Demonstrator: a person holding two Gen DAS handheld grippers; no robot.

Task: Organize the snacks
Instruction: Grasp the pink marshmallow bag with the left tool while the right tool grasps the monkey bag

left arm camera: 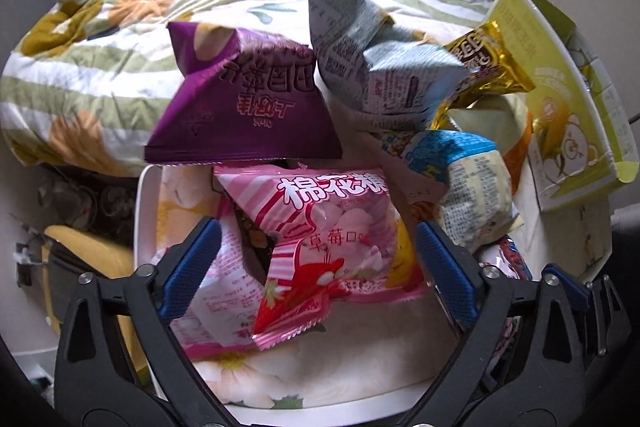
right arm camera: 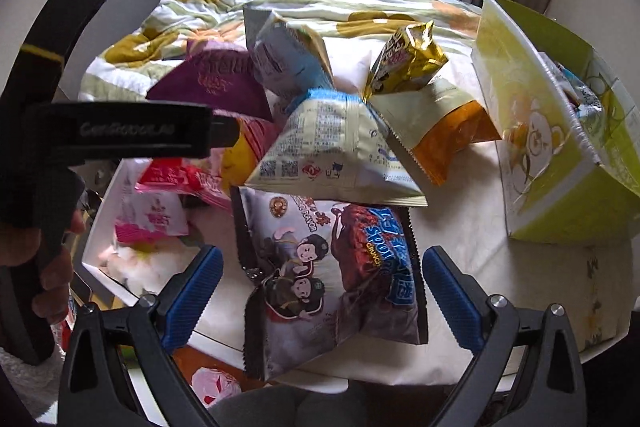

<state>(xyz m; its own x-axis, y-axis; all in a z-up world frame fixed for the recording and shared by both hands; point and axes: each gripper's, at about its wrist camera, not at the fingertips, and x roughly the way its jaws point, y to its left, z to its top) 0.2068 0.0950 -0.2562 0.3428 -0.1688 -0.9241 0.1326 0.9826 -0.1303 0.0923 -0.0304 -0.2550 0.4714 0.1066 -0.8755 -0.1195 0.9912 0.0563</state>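
Both grippers are held wide open, empty: left gripper [left arm camera: 318, 259] over the pink bag [left arm camera: 320, 247], right gripper [right arm camera: 322, 291] over the grey bag [right arm camera: 336, 287]. Neighbouring bags could be pinched too.

At the bottom of the frame we see our right tool [right arm camera: 322, 291] spread wide, nothing pressed between its blue pads, with a grey snack bag [right arm camera: 328, 283] lying between them on the white desk [right arm camera: 480, 235]. Above it sits a pale bag [right arm camera: 340, 155]; a purple bag [right arm camera: 212, 87] and a gold packet [right arm camera: 408, 59] lie higher up. A green box [right arm camera: 532, 131] stands at right. The left tool [right arm camera: 120, 131] crosses the left edge.
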